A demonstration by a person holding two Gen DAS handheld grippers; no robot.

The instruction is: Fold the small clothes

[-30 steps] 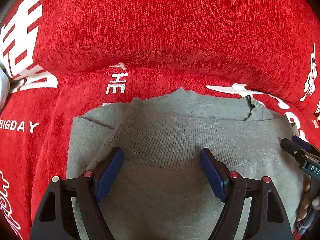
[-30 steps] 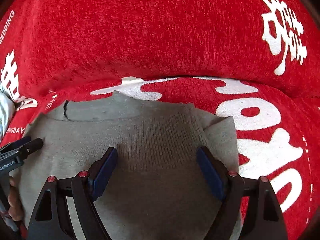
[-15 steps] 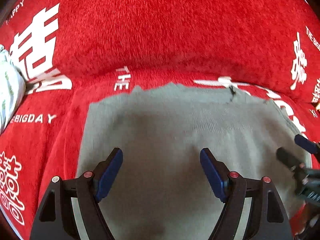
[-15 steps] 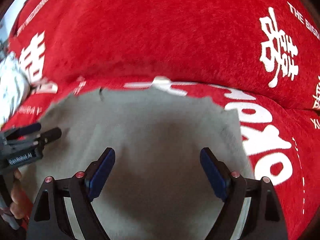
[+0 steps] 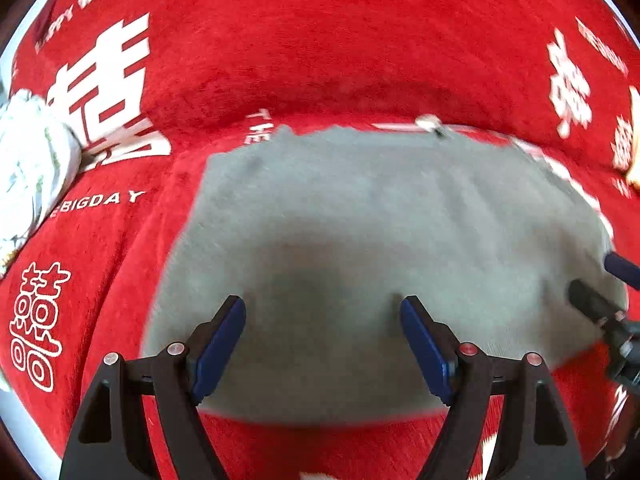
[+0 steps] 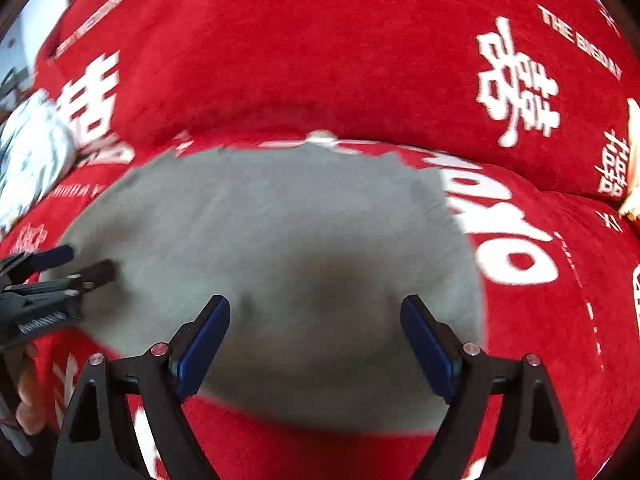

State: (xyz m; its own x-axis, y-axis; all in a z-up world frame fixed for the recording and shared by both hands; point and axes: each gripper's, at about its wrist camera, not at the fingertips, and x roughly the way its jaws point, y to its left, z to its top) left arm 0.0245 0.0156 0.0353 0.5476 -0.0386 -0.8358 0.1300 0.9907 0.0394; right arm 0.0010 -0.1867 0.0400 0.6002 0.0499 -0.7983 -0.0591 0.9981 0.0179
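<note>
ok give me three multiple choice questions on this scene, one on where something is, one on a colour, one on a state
1. Where does the grey garment lie?
A. on the red printed cover
B. on a bare wooden floor
C. in a basket

2. What colour are the pads on the gripper fingers?
A. yellow
B. blue
C. white

3. How do the left gripper and right gripper stand?
A. both open, holding nothing
B. both shut on the garment
C. only one open

Answers: 1 A, red cloth surrounds the garment; 2 B, the pads show blue in both views; 3 A, wide gaps show between the fingers.
</note>
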